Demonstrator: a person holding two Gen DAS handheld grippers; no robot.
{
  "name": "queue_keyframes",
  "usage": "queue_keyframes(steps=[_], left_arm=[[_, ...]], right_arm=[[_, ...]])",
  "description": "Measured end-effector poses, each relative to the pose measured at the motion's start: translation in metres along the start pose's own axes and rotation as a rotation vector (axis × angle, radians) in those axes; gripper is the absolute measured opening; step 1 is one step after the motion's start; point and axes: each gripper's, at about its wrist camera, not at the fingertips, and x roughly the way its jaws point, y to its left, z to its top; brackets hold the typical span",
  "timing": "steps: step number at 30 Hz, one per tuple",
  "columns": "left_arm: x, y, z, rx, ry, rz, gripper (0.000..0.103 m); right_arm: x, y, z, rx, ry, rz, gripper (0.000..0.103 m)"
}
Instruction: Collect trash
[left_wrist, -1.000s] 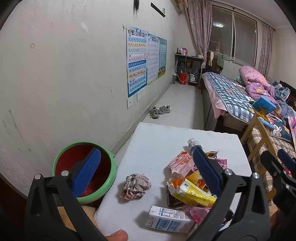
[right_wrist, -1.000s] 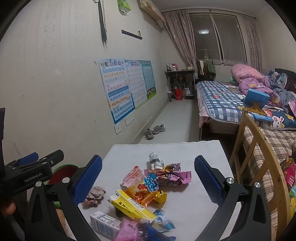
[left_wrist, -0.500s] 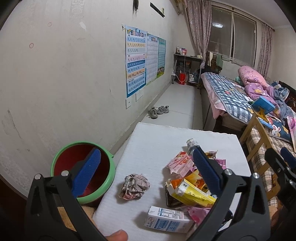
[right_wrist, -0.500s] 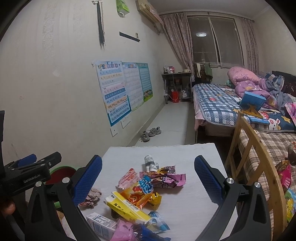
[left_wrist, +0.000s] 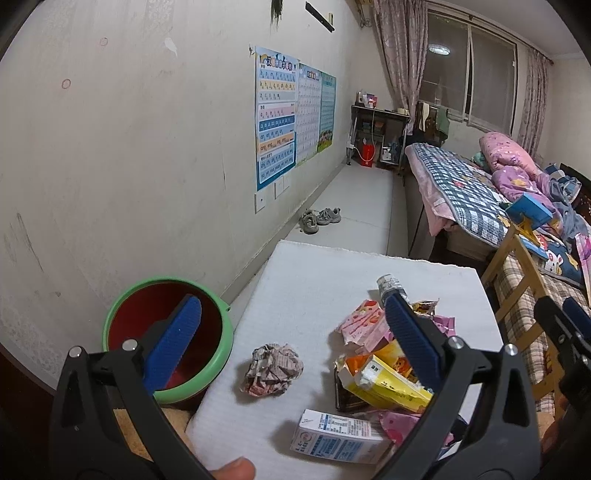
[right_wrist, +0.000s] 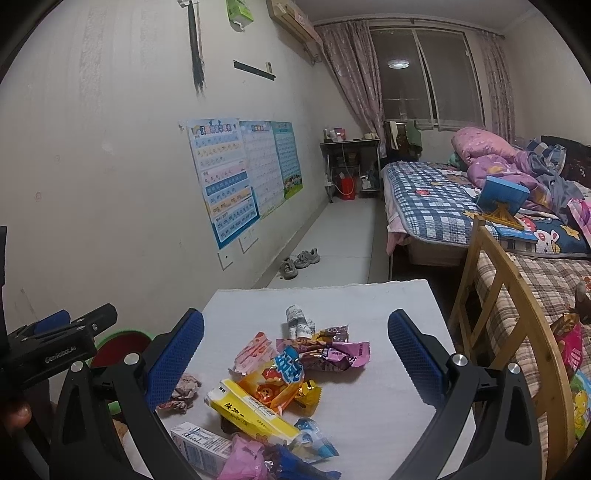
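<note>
A pile of trash lies on the white table (left_wrist: 314, 291): a crumpled paper ball (left_wrist: 272, 369), a yellow carton (left_wrist: 391, 380), a white milk carton (left_wrist: 340, 435), pink wrappers (left_wrist: 360, 325) and a rolled paper (right_wrist: 297, 321). A red bin with a green rim (left_wrist: 173, 339) stands left of the table. My left gripper (left_wrist: 291, 347) is open above the paper ball. My right gripper (right_wrist: 295, 354) is open above the wrapper pile (right_wrist: 280, 376). Neither holds anything.
A wooden chair (right_wrist: 509, 332) stands right of the table. A bed (right_wrist: 443, 199) with bedding is at the back right. A wall with posters (right_wrist: 229, 177) runs along the left. Shoes (right_wrist: 299, 260) lie on the floor beyond the table.
Both grippers have drifted slightly; the right wrist view has tilted up and back a little. Nothing was taken or let go.
</note>
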Motion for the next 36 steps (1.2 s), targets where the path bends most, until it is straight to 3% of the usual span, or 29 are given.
queue_keyframes(steps=[19,27,31,34,36], left_arm=[[0.007,-0.002,-0.003,0.003,0.018,0.006,0.098],[0.008,0.002,-0.005,-0.018,0.039,-0.024,0.098],[0.011,0.003,-0.008,-0.015,0.039,-0.028,0.098],[0.021,0.005,-0.02,-0.002,0.086,-0.049,0.098],[0.025,0.009,-0.033,0.007,0.129,-0.062,0.098]], right_arm=[[0.006,-0.004,-0.004,0.004,0.03,-0.004,0.096],[0.007,-0.005,-0.003,-0.011,0.044,0.002,0.096],[0.018,-0.01,-0.011,-0.039,0.12,0.037,0.096],[0.036,-0.016,-0.021,-0.011,0.213,0.089,0.096],[0.05,-0.017,-0.028,0.003,0.28,0.152,0.089]])
